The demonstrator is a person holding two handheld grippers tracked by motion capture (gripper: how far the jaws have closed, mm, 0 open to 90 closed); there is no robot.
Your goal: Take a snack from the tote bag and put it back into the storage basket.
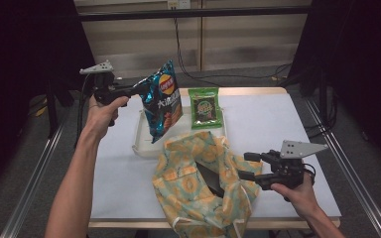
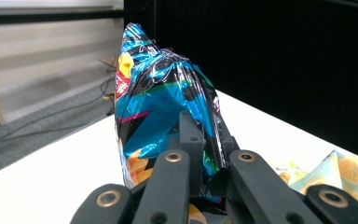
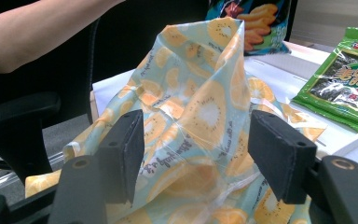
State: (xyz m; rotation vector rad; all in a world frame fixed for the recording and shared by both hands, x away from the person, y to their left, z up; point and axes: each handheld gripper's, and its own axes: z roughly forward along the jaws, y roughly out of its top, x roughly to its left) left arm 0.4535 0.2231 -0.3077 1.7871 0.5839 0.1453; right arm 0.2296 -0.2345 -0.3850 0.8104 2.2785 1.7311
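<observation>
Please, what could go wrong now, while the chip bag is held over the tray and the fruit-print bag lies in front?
1. The left gripper pinches the chip bag only at its top edge; the bag hangs tilted, so the slick foil might slip out.
2. The fruit-print bag is slumped, its opening narrow; the chips could catch on the rim.
3. The right gripper stands open around the cloth, apparently not clamping it, so the bag may shift when the chips press in.

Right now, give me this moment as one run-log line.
left gripper: shut on chip bag, above tray | right gripper: open, at fruit-print bag | seaweed pack: in tray
</observation>
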